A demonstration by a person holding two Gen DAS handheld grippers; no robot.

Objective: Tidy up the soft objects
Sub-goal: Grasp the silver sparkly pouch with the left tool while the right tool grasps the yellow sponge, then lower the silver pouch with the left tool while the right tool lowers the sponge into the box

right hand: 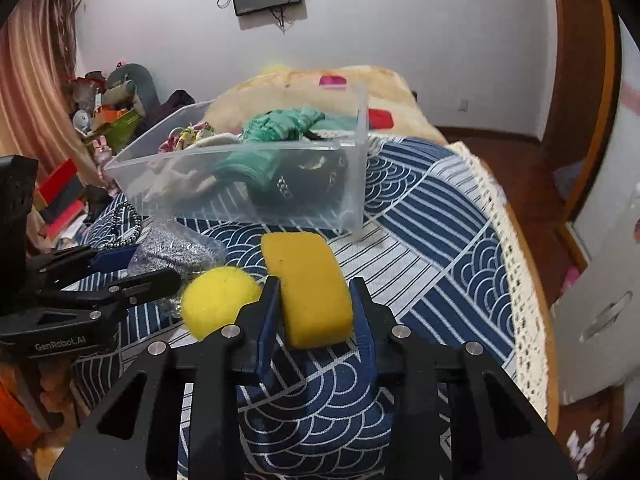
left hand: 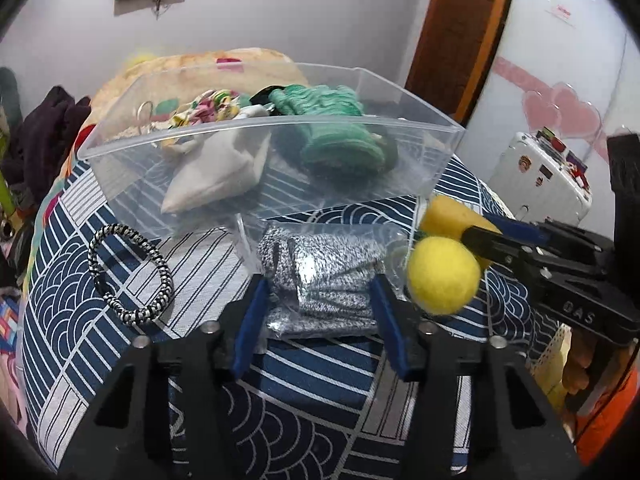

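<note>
A double pick-up is judged in hand, the right claw point(right hand: 314, 308) clamped on the yellow sponge point(right hand: 308, 288) and the left claw point(left hand: 318, 292) narrowed onto the bagged grey cloth point(left hand: 320, 276), each lying on the bed between its claw's fingers; lifting into the clear bin point(left hand: 276, 136) ahead is called for next, and the striped hair tie point(left hand: 130, 276) left of the left claw is shown whole only by the left view.

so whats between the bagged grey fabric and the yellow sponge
The yellow ball lies between the bagged grey fabric and the yellow sponge, seen clearest in the right wrist view.

One sponge point(right hand: 310, 288) (yellow), one ball point(right hand: 218, 306)
</note>
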